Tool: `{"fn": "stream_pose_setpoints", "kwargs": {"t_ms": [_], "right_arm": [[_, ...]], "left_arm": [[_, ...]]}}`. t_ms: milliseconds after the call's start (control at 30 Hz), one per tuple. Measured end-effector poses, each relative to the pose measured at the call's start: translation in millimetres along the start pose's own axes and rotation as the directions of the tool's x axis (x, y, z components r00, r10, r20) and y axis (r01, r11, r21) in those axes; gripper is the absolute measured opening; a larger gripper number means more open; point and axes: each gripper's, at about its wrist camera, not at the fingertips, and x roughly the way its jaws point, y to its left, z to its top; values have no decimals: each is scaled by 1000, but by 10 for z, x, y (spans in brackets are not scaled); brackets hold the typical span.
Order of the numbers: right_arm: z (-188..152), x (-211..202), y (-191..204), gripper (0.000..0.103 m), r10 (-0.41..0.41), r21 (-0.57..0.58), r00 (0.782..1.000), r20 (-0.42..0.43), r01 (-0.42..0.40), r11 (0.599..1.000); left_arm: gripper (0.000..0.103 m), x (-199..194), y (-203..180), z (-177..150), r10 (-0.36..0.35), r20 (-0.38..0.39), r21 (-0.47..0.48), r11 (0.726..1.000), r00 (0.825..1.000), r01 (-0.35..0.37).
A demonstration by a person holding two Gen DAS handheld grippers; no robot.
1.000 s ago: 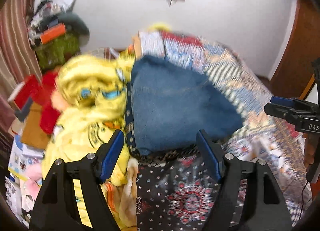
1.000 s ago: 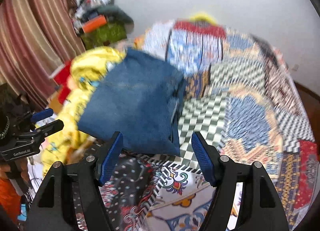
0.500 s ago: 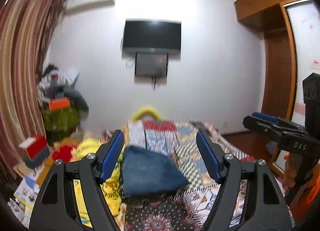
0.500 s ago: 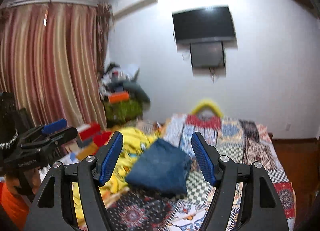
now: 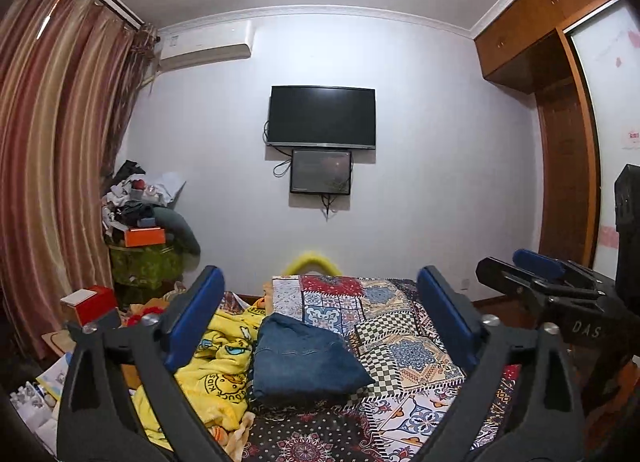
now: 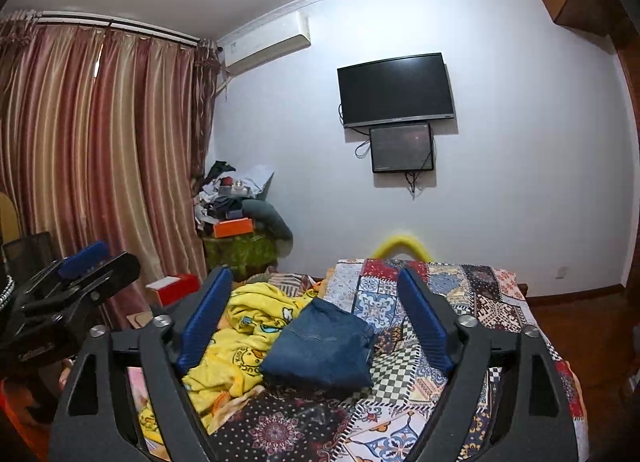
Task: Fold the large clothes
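A folded blue denim garment (image 5: pixel 306 362) lies on the patchwork bedspread (image 5: pixel 400 326); it also shows in the right wrist view (image 6: pixel 324 348). My left gripper (image 5: pixel 320 318) is open and empty, held well back from and above the bed. My right gripper (image 6: pixel 314 314) is open and empty too, at a similar distance. Each gripper shows in the other's view: the right one (image 5: pixel 536 274) at the right edge, the left one (image 6: pixel 80 266) at the left edge.
A crumpled yellow cartoon blanket (image 5: pixel 220 362) lies left of the denim (image 6: pixel 244 338). A cluttered green cabinet (image 5: pixel 140 262) and striped curtains (image 5: pixel 48 182) stand on the left. A TV (image 5: pixel 322 116) hangs on the far wall. A wooden wardrobe (image 5: pixel 560 162) stands on the right.
Both grippers have drawn back and tilted up from close over the denim; the garment now looks small and far, with the wall and TV in view. Both stay open.
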Motion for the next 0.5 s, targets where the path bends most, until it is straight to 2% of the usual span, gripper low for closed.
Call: {"fn": "stream_pose_setpoints", "kwargs": {"t_ms": [67,133,500], "right_arm": [[10,-9,19,98,-22,-5,1000,4,22,1000],[4,7,17,103,-31,-9,1000,5,31,999],[-63,-13,46,103,-53,-30,999,10,53,998]], "left_arm": [[101,11,8,-13,15,-3,2,1000,1000,-15],[102,11,16,-38,17,-6,-2,1000,1000,-17],[102,68,21,-133,7,-30,-27,1000,1000,-8]]}}
